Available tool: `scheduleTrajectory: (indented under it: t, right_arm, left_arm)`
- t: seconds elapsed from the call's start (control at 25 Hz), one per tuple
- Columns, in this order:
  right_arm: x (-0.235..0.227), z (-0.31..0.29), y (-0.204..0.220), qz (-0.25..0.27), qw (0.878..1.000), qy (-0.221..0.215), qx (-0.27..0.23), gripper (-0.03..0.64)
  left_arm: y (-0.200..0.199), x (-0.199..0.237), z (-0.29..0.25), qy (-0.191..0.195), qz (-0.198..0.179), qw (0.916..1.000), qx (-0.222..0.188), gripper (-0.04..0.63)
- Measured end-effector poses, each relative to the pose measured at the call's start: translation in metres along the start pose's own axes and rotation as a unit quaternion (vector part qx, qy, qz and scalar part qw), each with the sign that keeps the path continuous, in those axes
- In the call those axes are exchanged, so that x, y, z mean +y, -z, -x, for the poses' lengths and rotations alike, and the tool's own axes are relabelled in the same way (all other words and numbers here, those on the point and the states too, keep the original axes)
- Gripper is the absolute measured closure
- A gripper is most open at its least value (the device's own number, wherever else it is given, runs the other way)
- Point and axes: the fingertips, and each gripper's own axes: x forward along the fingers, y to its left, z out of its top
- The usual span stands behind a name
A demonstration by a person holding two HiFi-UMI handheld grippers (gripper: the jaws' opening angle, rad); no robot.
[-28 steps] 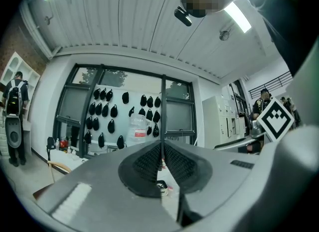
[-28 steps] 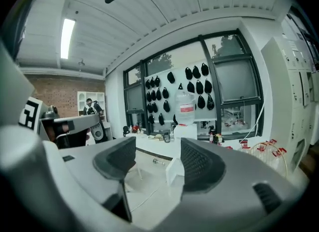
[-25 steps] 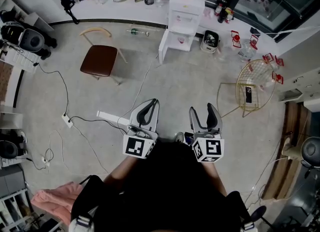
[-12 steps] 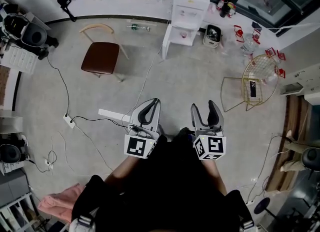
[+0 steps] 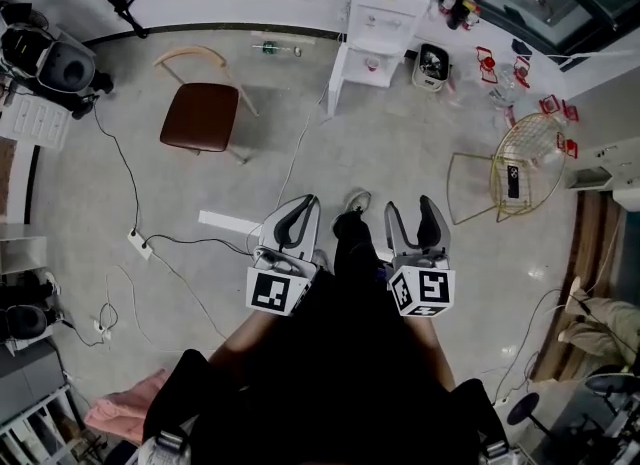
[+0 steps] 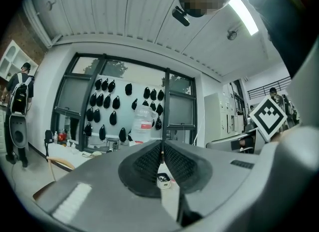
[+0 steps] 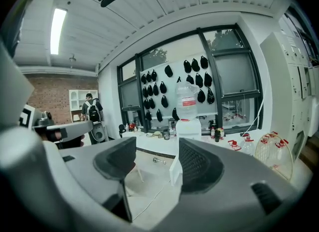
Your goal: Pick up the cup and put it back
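Plainly, no cup shows ahead of either gripper, so its handling is unjudgeable; left gripper point(image 5: 297, 211) pressed together, right gripper point(image 5: 410, 215) apart, empty.

Chair point(image 5: 200, 115) left of water dispenser point(image 5: 378, 15)

Person's dark leg point(image 5: 350, 248) and shoe point(image 5: 356, 199) newly out ahead, mid-stride.

There were two grippers, left gripper point(image 5: 303, 205) and right gripper point(image 5: 409, 210), one brown-seated chair point(image 5: 200, 113), one gold wire chair point(image 5: 518, 168), one water dispenser point(image 5: 385, 8), one bottle point(image 5: 277, 49) lying flat, one power strip point(image 5: 137, 243).
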Motion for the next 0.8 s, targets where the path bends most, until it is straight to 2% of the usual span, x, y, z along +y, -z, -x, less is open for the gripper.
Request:
scheduleTrajectory:
  t: [0.2, 0.56, 0.8]
  right_arm:
    - [-0.028, -0.074, -0.009, 0.003, 1.0, -0.009, 0.004, 0.359]
    - [-0.112, -0.227, -0.038, 0.008, 0.999, -0.026, 0.02, 0.359]
    - [-0.159, -0.295, -0.048, 0.02, 0.999, -0.03, 0.022, 0.359]
  left_arm:
    - [0.006, 0.026, -0.064, -0.005, 0.0, 0.9999, 0.01, 0.577]
    - [-0.002, 0.06, -0.226, 0.012, -0.004, 0.9999, 0.01, 0.577]
    - [0.0, 0.069, -0.292, 0.007, -0.001, 0.9999, 0.014, 0.577]
